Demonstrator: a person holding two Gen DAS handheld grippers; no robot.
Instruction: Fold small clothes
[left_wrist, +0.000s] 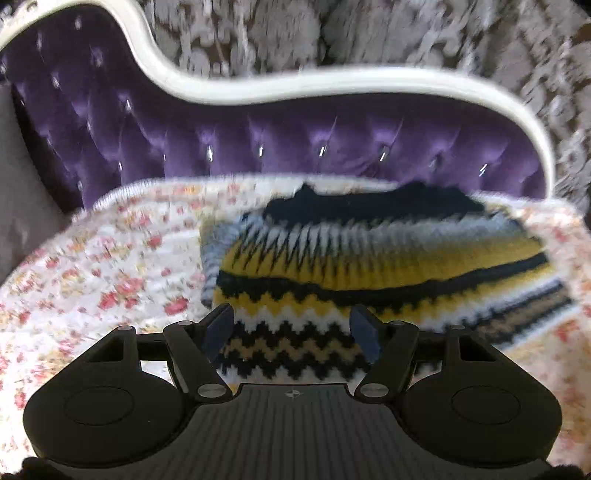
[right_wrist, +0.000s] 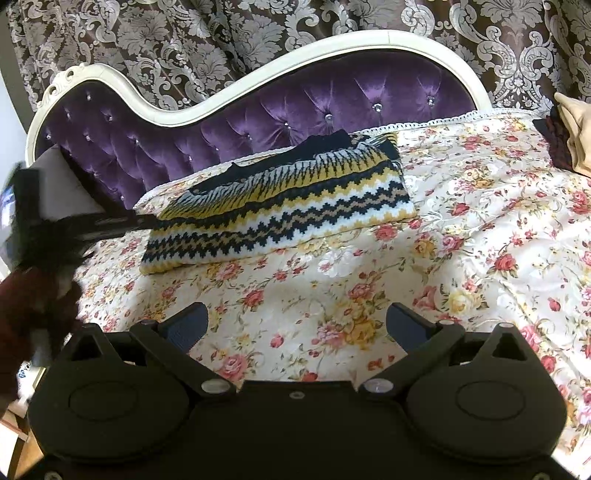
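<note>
A folded knit sweater (right_wrist: 280, 206) with zigzag bands of yellow, black, white and tan lies on the floral cover (right_wrist: 369, 295) of a purple couch. In the left wrist view the sweater (left_wrist: 369, 266) fills the middle, blurred by motion. My left gripper (left_wrist: 291, 332) is open, its fingers standing either side of the sweater's near edge with no pad pressing on it. From the right wrist view the left gripper (right_wrist: 146, 221) reaches the sweater's left end. My right gripper (right_wrist: 295, 325) is open over bare floral cover, well in front of the sweater, with nothing between its fingers.
The tufted purple backrest (right_wrist: 295, 107) with its white frame runs behind the sweater, with patterned curtains (right_wrist: 184, 44) beyond. A beige cushion (right_wrist: 576, 129) and a dark red cloth (right_wrist: 557, 147) lie at the far right. A person's dark red fuzzy sleeve (right_wrist: 33, 302) is at the left.
</note>
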